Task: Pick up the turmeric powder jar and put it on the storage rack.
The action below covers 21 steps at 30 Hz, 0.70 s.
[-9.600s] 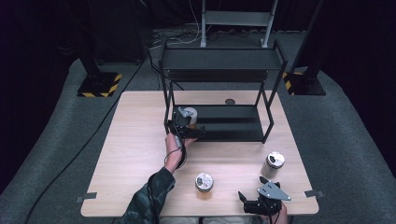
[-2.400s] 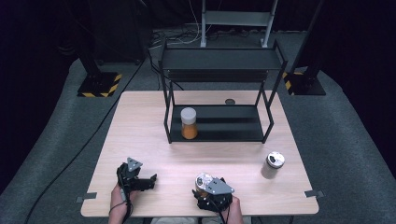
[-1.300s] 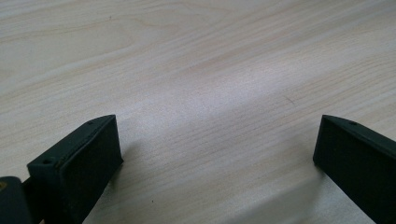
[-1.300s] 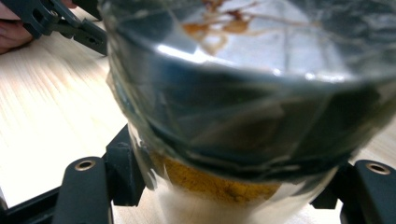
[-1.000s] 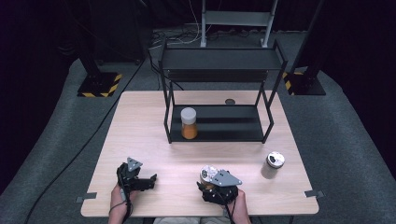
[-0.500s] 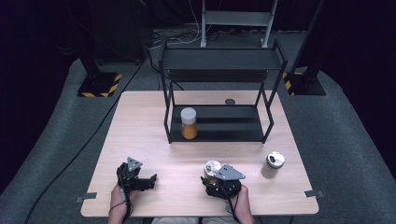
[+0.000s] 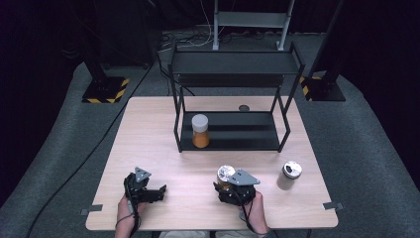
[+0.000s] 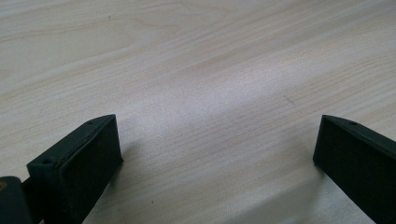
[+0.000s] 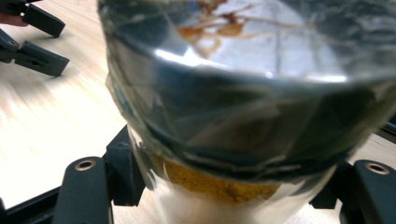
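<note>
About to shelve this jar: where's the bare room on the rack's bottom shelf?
The lower shelf is bare right of the orange-filled jar, through to the right posts. Its left end is crowded. The right gripper holds the foil-lidded jar.

Desk (image 7: 148,134): pale wood, fine lengthwise grain. Shelf rack (image 7: 233,69): black frame and black boards. Jar on the lower shelf (image 7: 200,131): white lid, orange contents. Jar in the right gripper (image 7: 225,177): silvery reflective lid, clear film wrap, ochre-yellow contents below. Jar at the desk's right (image 7: 288,175): dark lid top with pale rim, whitish body. Left gripper (image 7: 157,191): black, with a grey three-cornered plate; pads matt black. Right gripper (image 7: 231,191): black, grey plate, brass-coloured screw rings. Floor (image 7: 59,148): dark grey carpet. Stand feet (image 7: 105,90): black with yellow-and-black hazard stripes. Small disc on the desk (image 7: 243,107): dark grey.
</note>
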Available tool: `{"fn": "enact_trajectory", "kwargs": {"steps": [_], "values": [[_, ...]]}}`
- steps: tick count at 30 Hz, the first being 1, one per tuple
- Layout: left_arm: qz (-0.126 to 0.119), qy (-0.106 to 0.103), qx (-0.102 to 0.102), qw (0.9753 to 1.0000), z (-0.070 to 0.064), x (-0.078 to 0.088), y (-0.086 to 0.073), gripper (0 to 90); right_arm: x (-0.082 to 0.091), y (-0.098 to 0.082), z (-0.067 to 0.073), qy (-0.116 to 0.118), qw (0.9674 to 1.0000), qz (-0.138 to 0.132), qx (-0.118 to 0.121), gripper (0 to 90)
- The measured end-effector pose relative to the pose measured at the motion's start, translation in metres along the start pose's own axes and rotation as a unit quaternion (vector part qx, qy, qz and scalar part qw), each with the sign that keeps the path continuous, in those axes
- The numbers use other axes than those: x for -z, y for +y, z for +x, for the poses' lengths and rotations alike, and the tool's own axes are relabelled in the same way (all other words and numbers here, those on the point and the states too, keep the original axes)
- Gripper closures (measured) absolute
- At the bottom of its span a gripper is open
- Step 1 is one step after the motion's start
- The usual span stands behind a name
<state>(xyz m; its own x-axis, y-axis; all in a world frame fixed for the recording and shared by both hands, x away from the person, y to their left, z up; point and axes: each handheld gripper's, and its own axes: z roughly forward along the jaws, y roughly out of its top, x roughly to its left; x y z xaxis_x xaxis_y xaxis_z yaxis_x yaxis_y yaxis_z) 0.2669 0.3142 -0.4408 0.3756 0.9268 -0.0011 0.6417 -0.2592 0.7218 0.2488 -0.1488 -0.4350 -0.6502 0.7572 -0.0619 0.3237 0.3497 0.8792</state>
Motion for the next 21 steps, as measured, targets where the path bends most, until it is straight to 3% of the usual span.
{"fn": "enact_trajectory", "kwargs": {"steps": [11, 16, 21], "values": [[0.0, 0.0, 0.0, 1.0, 0.0, 0.0, 0.0, 0.4, -0.01, 0.001, -0.008, -0.008, 0.9999, 0.002, -0.011, 30.2], [0.0, 0.0, 0.0, 1.0, 0.0, 0.0, 0.0, 0.4, -0.013, 0.0, -0.017, 0.0, 0.9997, -0.003, -0.026, 30.2], [0.0, 0.0, 0.0, 1.0, 0.0, 0.0, 0.0, 0.4, -0.018, 0.003, -0.018, -0.002, 0.9996, -0.002, -0.026, 30.2]]}}
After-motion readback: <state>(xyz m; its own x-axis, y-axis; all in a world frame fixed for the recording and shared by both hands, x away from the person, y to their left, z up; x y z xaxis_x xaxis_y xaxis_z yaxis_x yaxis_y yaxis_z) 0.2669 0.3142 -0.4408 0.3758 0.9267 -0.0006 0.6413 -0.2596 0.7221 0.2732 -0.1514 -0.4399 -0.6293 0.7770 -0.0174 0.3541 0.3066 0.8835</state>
